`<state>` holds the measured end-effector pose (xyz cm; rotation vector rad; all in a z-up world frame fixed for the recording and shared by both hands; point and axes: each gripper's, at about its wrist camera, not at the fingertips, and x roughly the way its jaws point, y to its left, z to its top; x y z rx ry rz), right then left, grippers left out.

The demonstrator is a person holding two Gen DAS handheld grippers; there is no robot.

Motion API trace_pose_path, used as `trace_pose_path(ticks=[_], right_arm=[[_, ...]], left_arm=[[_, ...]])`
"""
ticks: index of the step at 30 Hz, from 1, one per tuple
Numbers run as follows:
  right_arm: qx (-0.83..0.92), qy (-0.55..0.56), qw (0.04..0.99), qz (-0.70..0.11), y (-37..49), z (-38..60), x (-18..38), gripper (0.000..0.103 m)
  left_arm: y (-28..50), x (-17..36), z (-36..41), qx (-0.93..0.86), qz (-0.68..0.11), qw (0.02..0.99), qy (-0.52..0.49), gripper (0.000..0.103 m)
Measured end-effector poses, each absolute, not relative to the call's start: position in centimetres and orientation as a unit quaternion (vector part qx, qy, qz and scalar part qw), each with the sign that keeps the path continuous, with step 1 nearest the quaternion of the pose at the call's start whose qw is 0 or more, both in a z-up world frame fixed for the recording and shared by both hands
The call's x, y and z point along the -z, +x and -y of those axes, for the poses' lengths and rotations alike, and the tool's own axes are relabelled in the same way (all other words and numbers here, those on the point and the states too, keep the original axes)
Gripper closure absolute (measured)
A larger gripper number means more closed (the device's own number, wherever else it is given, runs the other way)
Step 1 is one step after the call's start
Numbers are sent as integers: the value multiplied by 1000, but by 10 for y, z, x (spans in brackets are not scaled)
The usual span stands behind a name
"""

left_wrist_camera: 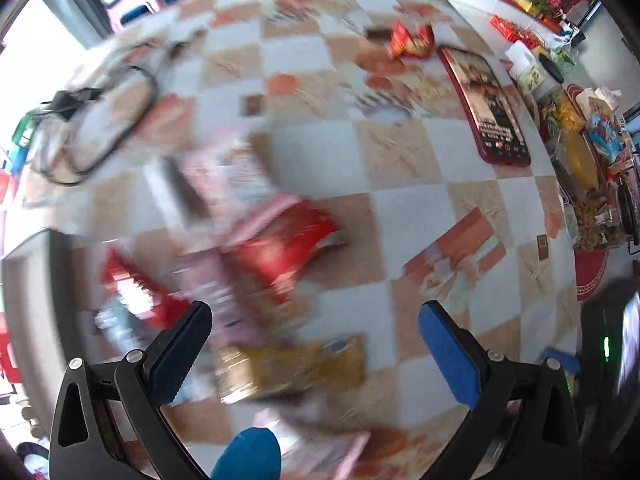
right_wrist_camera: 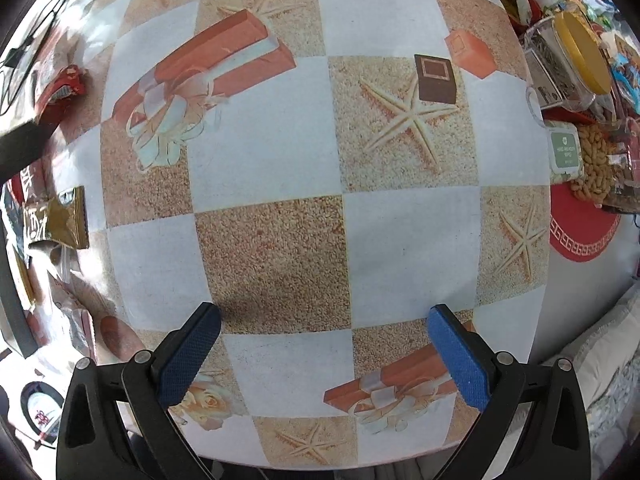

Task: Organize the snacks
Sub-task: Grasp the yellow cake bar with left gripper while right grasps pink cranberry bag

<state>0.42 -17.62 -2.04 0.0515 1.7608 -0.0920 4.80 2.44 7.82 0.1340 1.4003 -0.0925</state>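
Counter (right_wrist_camera: 280, 152), checked cloth: bare at centre of right view. Snack packets (left_wrist_camera: 280, 248): blurred heap, lower left of left view. Left gripper (left_wrist_camera: 316, 316), right gripper (right_wrist_camera: 324, 320): both spread, empty. Step: reaching; next, pinch one packet.

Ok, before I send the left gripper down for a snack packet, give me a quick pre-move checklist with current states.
1. Left gripper open, nothing between its fingers: ok.
2. Right gripper open and empty, over bare tablecloth: ok.
3. Left view sharp enough to aim: not ok, heavy motion blur.
4. Target visible: ok, gold packet lies just ahead, red packet beyond it.
5. Packets separated or overlapping: cannot tell.
6. Phone clear of the pile: ok.
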Motion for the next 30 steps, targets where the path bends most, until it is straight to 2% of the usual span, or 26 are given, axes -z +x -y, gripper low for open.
trace_pose_path(ticks=[2, 10, 14, 18, 23, 30], right_arm=[[26, 38, 642, -766, 6, 168, 13, 0], [-30, 56, 635, -770, -4, 94, 4, 0], [-65, -5, 642, -764, -4, 52, 3, 0], [-107, -120, 653, -740, -6, 10, -5, 0], [-145, -171, 646, -729, -9, -26, -4, 0], [-173, -206, 622, -735, -7, -85, 27, 0]], left_arm=[[30, -85, -57, 33, -645, 762, 47, 0], [-21, -46, -159, -49, -701, 712, 6, 0], [-19, -32, -180, -58, -709, 703, -16, 0], [-16, -19, -182, -53, -715, 697, -6, 0], [-29, -3, -196, -58, -718, 693, -19, 0], [-30, 22, -214, -38, -716, 696, -33, 0]])
